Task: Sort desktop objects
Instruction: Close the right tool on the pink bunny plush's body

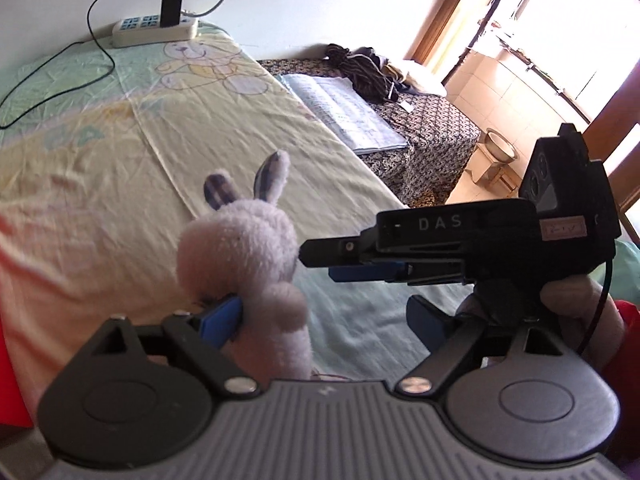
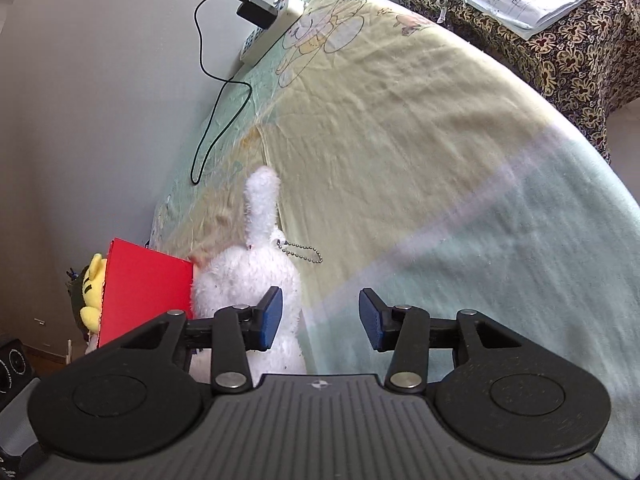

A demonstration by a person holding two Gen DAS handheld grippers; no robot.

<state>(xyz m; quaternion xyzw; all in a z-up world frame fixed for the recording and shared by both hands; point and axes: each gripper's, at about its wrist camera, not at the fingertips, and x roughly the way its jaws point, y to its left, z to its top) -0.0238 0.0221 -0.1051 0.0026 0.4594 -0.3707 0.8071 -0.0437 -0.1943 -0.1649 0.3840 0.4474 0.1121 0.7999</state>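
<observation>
the toy rabbit [image 1: 244,252] stood upright, ears up, beside the left gripper [image 1: 320,320], whose wide-open jaws held nothing; one left pad touched its side. the right gripper [image 2: 320,316], also open and empty, had the rabbit at its left finger, the red box [image 2: 148,292] just beyond.

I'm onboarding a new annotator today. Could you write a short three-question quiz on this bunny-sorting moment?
1. True or false: the left gripper is clamped shut on the plush bunny.
2. What is plugged into the power strip? A) a black adapter B) a lamp C) nothing
3. Fill in: in the right wrist view, beside the bunny stands a ___ box.

Key: 1 false, its fingers are spread, the bunny only touches one pad; 2 A; 3 red.
</observation>
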